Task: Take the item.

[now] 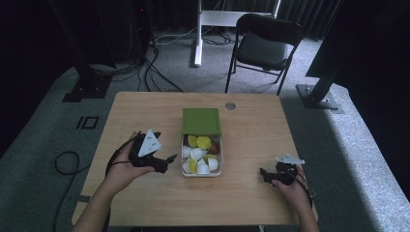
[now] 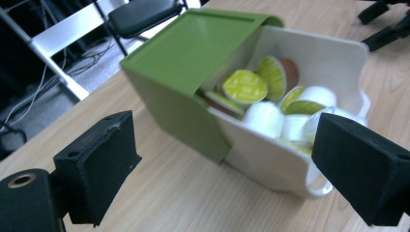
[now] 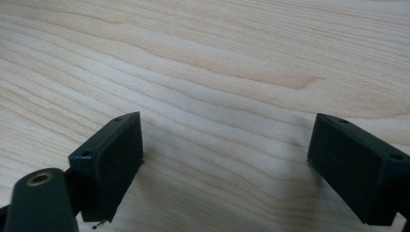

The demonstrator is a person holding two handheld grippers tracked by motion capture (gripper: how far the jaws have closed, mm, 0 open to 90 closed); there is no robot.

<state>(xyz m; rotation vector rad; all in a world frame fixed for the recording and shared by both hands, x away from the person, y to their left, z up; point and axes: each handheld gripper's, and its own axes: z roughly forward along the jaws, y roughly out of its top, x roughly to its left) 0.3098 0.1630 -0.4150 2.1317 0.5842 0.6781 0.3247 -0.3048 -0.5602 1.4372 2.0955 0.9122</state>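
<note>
A white box [image 1: 201, 173] with a green lid [image 1: 201, 121] slid halfway back stands mid-table. It holds several coffee capsules [image 1: 198, 154], white, yellow-green and brown. My left gripper [image 1: 169, 159] is just left of the box, open, its tips close to the box's side. In the left gripper view the box [image 2: 270, 154] and lid [image 2: 193, 53] lie beyond the spread jaws, with the capsules [image 2: 263, 116] heaped inside. My right gripper [image 1: 265, 175] rests low at the table's right front, open, over bare wood [image 3: 217, 96].
The wooden table [image 1: 145, 193] has a round cable port [image 1: 230, 105] at its far edge. A black folding chair [image 1: 263, 48] and a white desk leg [image 1: 197, 34] stand beyond it. Cables [image 1: 67, 164] trail on the carpet at the left.
</note>
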